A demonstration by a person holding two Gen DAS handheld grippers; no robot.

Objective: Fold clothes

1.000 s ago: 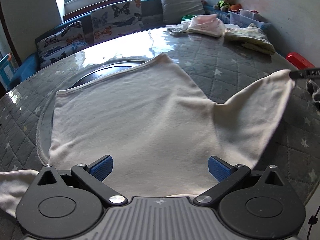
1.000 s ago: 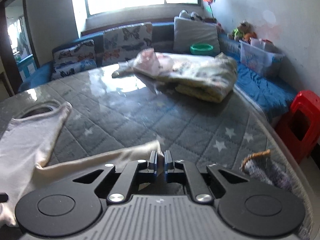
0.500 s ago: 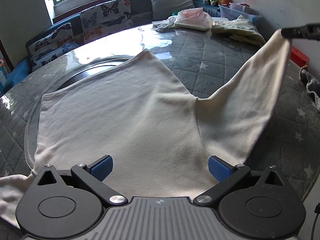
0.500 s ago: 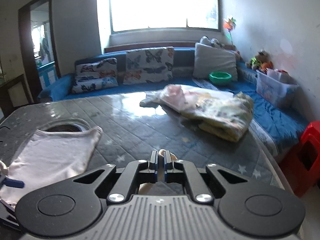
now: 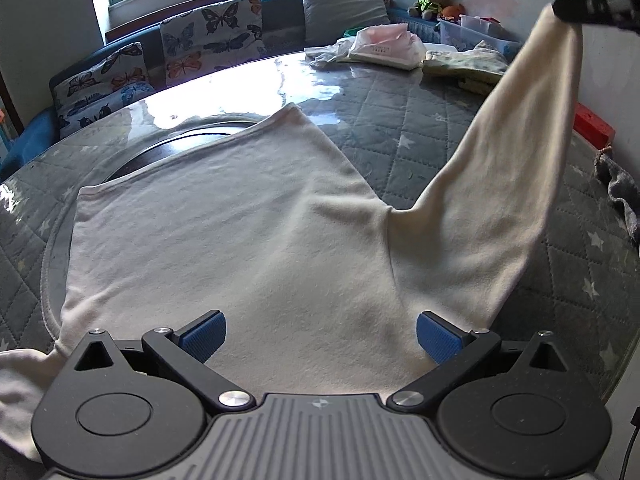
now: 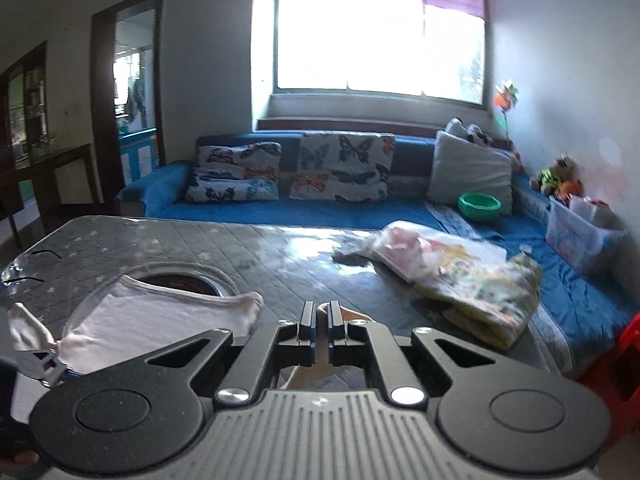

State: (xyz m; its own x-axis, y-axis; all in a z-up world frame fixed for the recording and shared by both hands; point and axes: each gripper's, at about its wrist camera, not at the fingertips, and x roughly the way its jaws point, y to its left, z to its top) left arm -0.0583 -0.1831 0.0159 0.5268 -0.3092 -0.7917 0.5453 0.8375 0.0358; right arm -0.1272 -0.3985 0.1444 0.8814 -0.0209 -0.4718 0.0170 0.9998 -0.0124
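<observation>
On desk (image 5: 400, 128), cream shirt (image 5: 240, 216) lies flat, sleeve (image 5: 516, 152) lifted up right of shirt body. Right gripper (image 6: 322, 320) clamped on sleeve cuff; left gripper (image 5: 320, 334) spread wide over near hem. Step: sleeve fold. Next: carry cuff across body, lay flat.

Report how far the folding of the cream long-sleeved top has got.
Done: the cream long-sleeved top lies spread flat on the grey quilted table. In hand: the right gripper is shut on its sleeve cuff, holding it above the table; the left gripper hovers open over the near edge. Left: no fold has been laid yet.
</observation>
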